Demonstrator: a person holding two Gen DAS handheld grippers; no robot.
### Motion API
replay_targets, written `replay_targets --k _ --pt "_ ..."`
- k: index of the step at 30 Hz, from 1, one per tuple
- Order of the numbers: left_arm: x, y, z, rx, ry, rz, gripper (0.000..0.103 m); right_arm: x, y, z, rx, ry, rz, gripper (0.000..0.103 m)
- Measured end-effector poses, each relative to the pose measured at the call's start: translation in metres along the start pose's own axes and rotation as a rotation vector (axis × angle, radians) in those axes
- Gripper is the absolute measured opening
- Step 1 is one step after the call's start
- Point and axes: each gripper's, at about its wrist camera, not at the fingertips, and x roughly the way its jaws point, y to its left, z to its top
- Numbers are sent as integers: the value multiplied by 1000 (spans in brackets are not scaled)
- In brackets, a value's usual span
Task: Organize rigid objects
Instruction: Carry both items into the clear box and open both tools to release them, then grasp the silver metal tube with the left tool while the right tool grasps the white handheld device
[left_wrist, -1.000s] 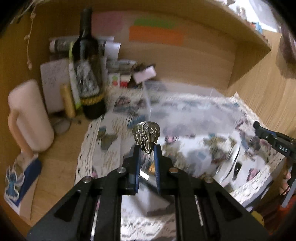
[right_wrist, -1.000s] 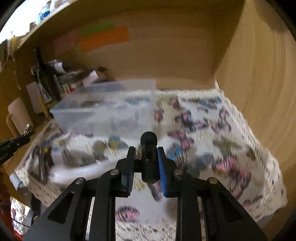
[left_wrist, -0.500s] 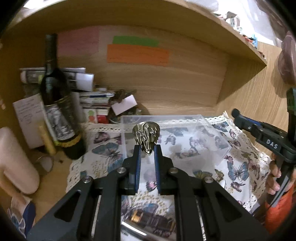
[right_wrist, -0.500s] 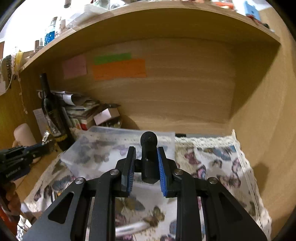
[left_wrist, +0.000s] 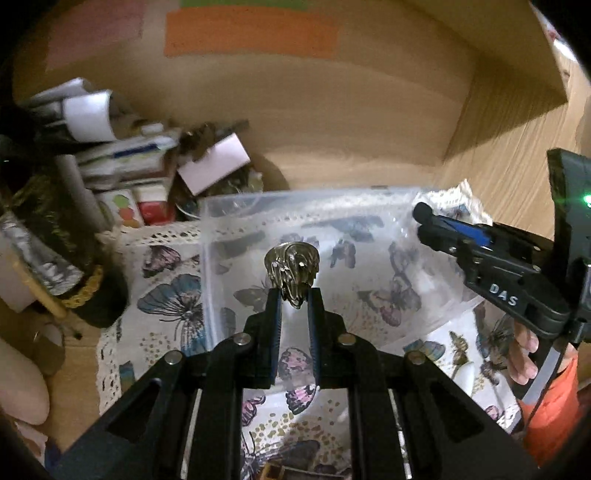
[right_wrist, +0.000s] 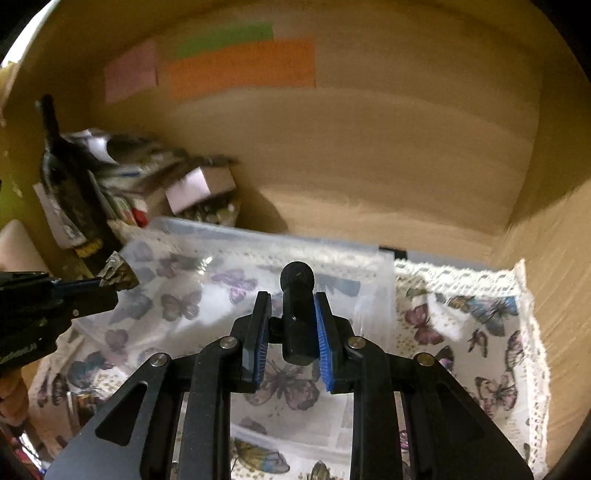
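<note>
since both pieces seem bound for the clear plastic bin (left_wrist: 369, 221) at twelve o'clock, the left gripper (left_wrist: 293, 295) stays clamped on a brassy metal ornament (left_wrist: 291, 269) while the right gripper (right_wrist: 291, 314) pinches a black cylindrical part (right_wrist: 297, 295), each poised above the butterfly cloth (right_wrist: 480, 350).

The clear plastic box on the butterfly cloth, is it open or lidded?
Open: the clear plastic box shows no lid on its rim, and the butterfly cloth shows through it.

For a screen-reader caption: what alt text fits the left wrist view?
The left gripper grips a small brass-coloured ornament above a clear plastic box on a butterfly-print cloth. The right gripper, holding a black piece, reaches in from the right.
</note>
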Motion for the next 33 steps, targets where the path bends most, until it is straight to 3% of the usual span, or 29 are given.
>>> replay_targets --k 10,13,16,22,29,30,33 --pt "21 -8 -3 53 47 24 13 28 2 -7 -9 97 -3 21" --pt "18 -9 -3 51 40 26 14 25 3 -7 -12 100 4 28" --pt "10 -8 -3 38 25 24 21 11 4 -6 -9 66 1 43" --pt "-24 -10 -7 36 -61 44 41 -26 8 -4 3 -14 16 61" --pt "-68 -12 -23 38 -164 80 76 -68 25 -21 -20 -94 22 83" --pt "-74 -11 -28 36 -176 90 84 -73 29 -26 -26 -101 24 85" --pt "-90 -8 -44 31 -200 117 95 -81 41 -39 -43 -104 27 89"
